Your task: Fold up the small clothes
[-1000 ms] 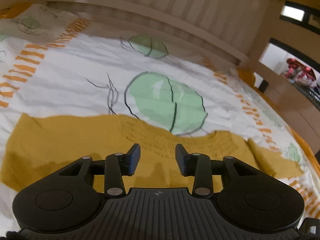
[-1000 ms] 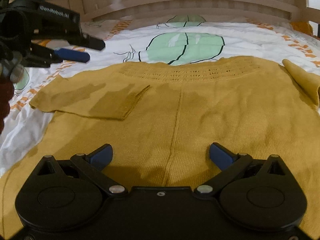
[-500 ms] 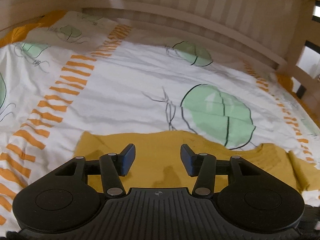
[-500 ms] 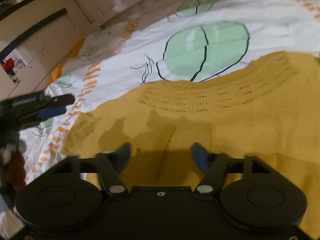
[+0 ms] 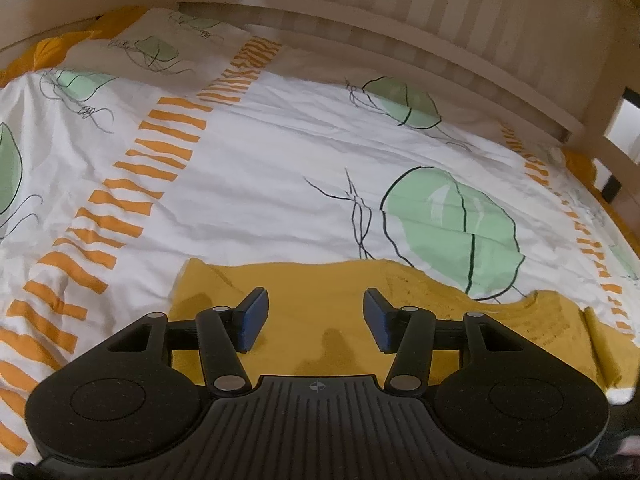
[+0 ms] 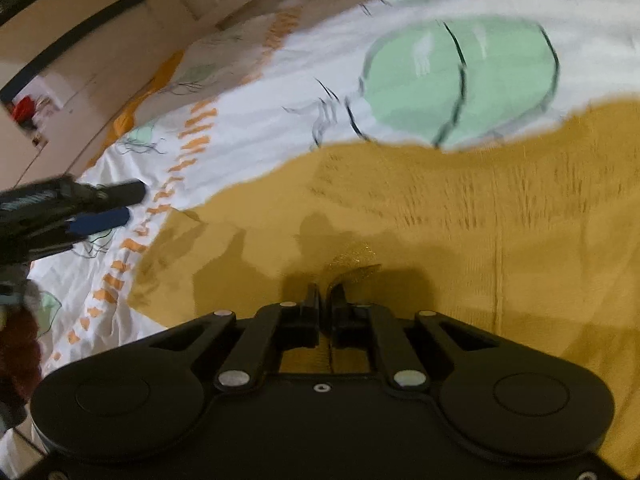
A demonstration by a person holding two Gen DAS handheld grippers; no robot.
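Observation:
A mustard-yellow knit sweater (image 6: 460,216) lies flat on the bed. In the left wrist view it (image 5: 320,296) fills the near edge, with its knit-pattern collar to the right. My left gripper (image 5: 316,312) is open and empty, hovering above the sweater's left part. It also shows in the right wrist view (image 6: 100,204) at the far left, over the sheet. My right gripper (image 6: 326,296) is shut on a small raised fold of the sweater's fabric (image 6: 352,268) near its middle.
The sweater rests on a white sheet (image 5: 260,184) with green leaf prints and orange stripes. A pale wooden slatted headboard (image 5: 400,12) runs along the far side. A bed rail and post (image 5: 600,120) stand at the right.
My right gripper has closed from open onto a pinch of sweater fabric and swung left. My left gripper has drawn back and left, so more sheet shows; it stays open.

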